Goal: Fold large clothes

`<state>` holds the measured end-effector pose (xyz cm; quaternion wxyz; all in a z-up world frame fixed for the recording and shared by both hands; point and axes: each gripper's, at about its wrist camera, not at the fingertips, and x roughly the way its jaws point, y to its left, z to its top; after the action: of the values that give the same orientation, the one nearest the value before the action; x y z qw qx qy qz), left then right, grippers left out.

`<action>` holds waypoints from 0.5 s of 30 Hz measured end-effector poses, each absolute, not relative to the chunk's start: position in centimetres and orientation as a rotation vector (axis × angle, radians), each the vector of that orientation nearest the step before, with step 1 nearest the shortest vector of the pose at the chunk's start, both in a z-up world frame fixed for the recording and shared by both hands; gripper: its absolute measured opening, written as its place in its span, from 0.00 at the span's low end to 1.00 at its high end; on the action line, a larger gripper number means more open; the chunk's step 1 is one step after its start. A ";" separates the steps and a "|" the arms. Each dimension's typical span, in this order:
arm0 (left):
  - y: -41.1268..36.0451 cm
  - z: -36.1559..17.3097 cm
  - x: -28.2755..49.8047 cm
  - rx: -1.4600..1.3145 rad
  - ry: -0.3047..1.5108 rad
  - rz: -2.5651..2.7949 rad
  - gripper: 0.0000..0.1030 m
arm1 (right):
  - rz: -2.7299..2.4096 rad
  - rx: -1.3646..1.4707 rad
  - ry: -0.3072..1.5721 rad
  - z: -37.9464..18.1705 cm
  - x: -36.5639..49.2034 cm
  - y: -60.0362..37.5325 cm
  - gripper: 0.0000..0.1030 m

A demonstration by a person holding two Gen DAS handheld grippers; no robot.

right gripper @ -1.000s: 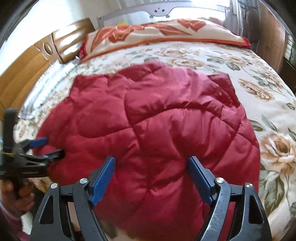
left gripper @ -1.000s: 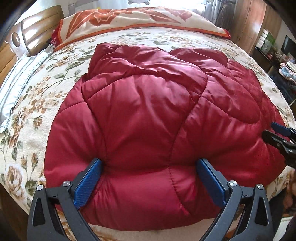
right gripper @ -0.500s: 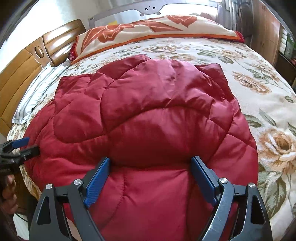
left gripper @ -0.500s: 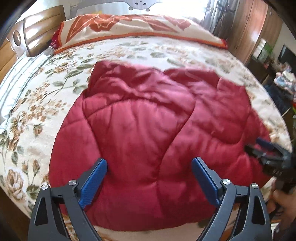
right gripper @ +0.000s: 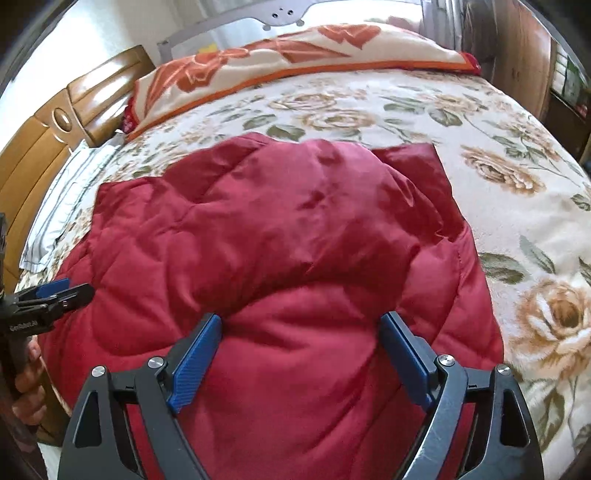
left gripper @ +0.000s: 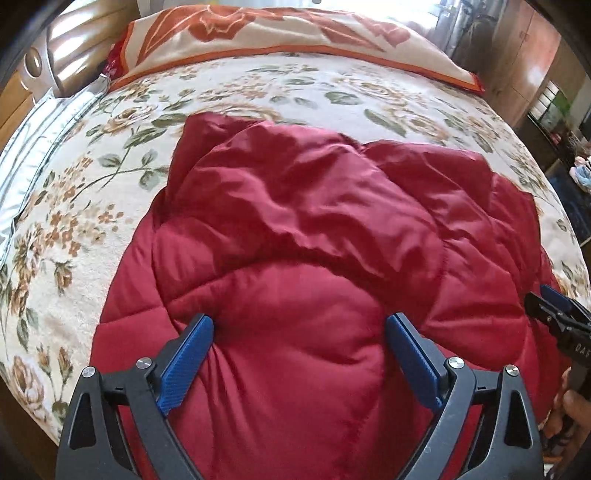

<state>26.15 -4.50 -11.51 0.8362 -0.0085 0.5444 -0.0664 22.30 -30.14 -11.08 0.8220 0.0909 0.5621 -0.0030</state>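
Note:
A dark red quilted puffer jacket lies spread on the floral bedspread, its near hem bulging toward me. It also shows in the right wrist view. My left gripper is open, its blue pads straddling the puffy near edge of the jacket. My right gripper is open too, its pads on either side of a padded bulge at the near edge. Each gripper shows in the other's view: the right one at the jacket's right side, the left one at its left side.
The floral bedspread covers the bed. A folded orange-and-cream blanket lies along the far edge. A wooden headboard and a striped grey pillow are on the left. A wooden wardrobe and shelves stand at the right.
Both grippers stay open and have shifted over the jacket's near edge. The jacket's fabric has bunched up more toward the far side, with a deeper fold across the middle.

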 end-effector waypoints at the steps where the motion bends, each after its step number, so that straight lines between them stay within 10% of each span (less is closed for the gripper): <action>1: -4.5 -11.7 26.5 -0.016 1.156 -0.136 0.93 | -0.010 0.205 1.202 -11.3 22.5 -30.4 0.85; 15: -5.0 -14.1 29.1 -0.007 1.172 -0.122 1.00 | -0.004 0.289 1.240 -12.9 23.8 -32.0 0.86</action>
<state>29.15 -4.98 -14.11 0.8315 -0.0034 0.5525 -0.0574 23.81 -31.98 -12.94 0.8042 0.1348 0.5789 -0.0016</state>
